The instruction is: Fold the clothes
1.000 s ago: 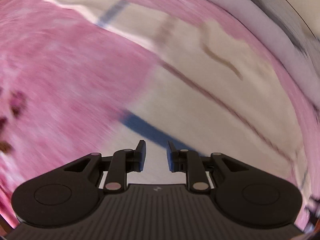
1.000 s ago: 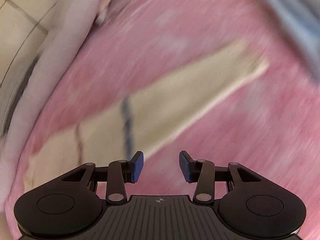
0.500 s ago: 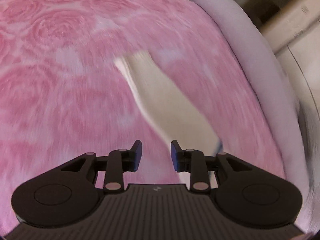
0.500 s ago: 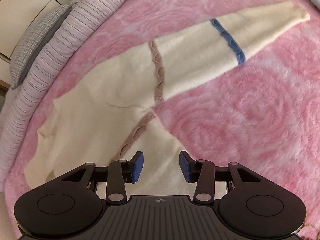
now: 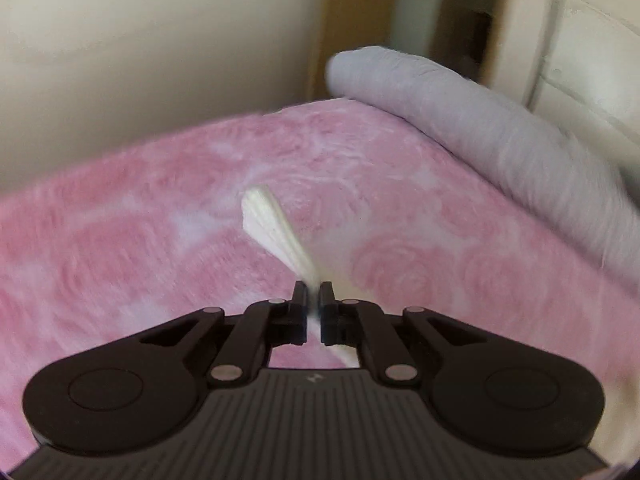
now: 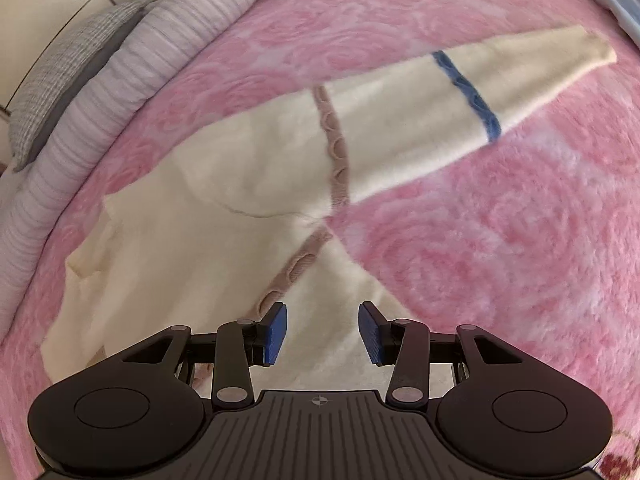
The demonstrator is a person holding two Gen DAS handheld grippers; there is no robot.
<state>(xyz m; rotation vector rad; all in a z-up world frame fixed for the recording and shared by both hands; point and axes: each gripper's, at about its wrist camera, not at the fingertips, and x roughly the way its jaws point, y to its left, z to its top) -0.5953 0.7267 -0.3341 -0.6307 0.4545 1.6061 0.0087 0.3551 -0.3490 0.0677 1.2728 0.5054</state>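
On the pink rose-patterned blanket [image 6: 500, 240], spread flat: cream sweater [image 6: 192, 248], one sleeve [image 6: 460, 108] stretched away up right, body directly under and ahead of right gripper [image 6: 322, 330], jaws half apart, nothing between. Pinched tight in left gripper [image 5: 314, 304]: other sleeve's cuff [image 5: 272, 224], lifted off the blanket.

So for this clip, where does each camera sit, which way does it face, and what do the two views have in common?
Left wrist: on the left gripper, looking forward and down across the pink blanket toward a wall; its fingers pinch the cream sleeve end.
Right wrist: on the right gripper, looking steeply down at the cream sweater spread on the blanket; its jaws stand open, nothing between them.
Shared: both show the pink blanket, the striped pale bolster along its edge, and cream knit. Neither shows a hand.
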